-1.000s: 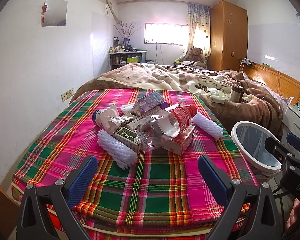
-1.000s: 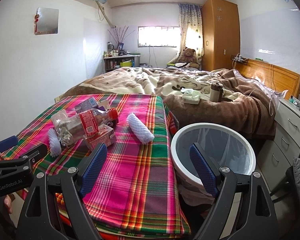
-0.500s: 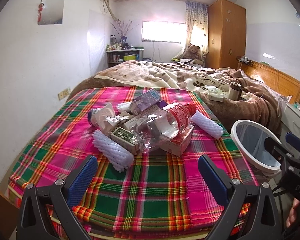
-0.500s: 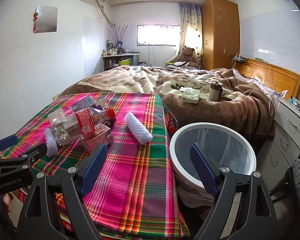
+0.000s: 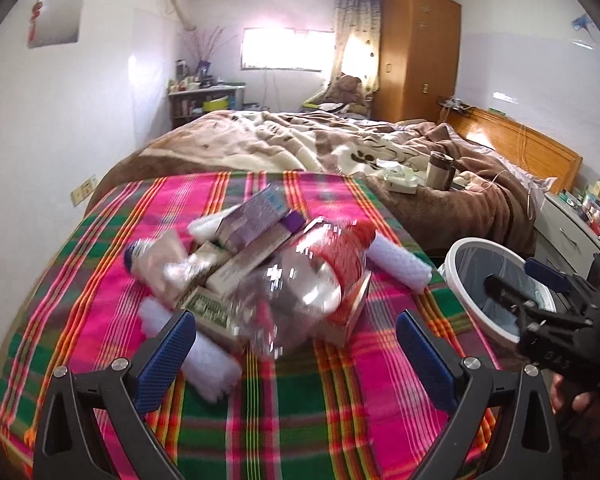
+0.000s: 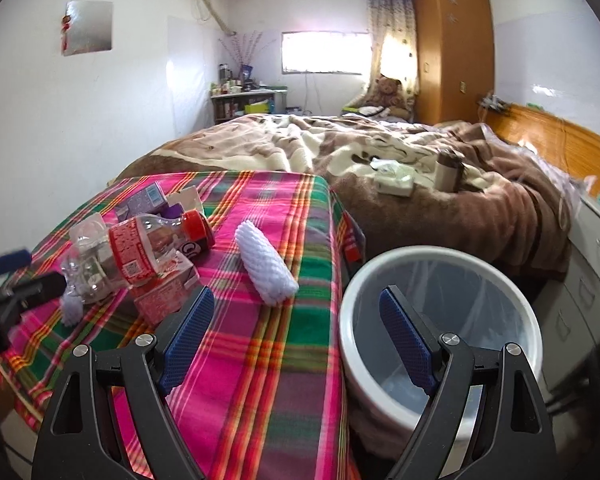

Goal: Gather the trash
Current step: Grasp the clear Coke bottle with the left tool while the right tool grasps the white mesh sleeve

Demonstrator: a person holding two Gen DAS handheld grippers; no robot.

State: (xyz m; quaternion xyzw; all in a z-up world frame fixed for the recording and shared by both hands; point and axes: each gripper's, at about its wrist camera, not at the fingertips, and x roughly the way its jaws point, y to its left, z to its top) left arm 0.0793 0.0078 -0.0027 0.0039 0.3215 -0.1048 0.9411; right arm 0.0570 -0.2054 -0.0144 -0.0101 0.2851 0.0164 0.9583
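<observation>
A bedroom scene seen from two hand-held grippers. A table draped in a pink, green and orange plaid cloth [image 5: 284, 412] carries a heap of trash near its middle. On top of the heap lies a clear crumpled plastic bottle with a red label and red cap [image 5: 320, 276], on its side, resting across a pink-and-white carton [image 6: 160, 294] and a green-printed box [image 5: 210, 310]. Behind these sits a purple-and-white carton [image 5: 256, 216], tilted. A white foam mesh sleeve [image 6: 266, 268] lies apart from the heap, toward the right edge of the table. A second white foam mesh sleeve [image 5: 204, 352] lies at the near left of the heap, touching the green-printed box.

The left gripper [image 5: 296, 356] hovers above the near edge of the table, its blue-padded fingers [image 5: 164, 356] spread wide and holding nothing, aimed at the heap; this view is blurred.

The right gripper [image 6: 296, 340] hangs over the table's right edge, fingers likewise spread wide and empty. Just beside that edge, off the table, stands a round white trash bin lined with a clear bag [image 6: 500, 292].

Beyond the table lies a bed with a rumpled brown-and-cream blanket [image 6: 380, 160].
</observation>
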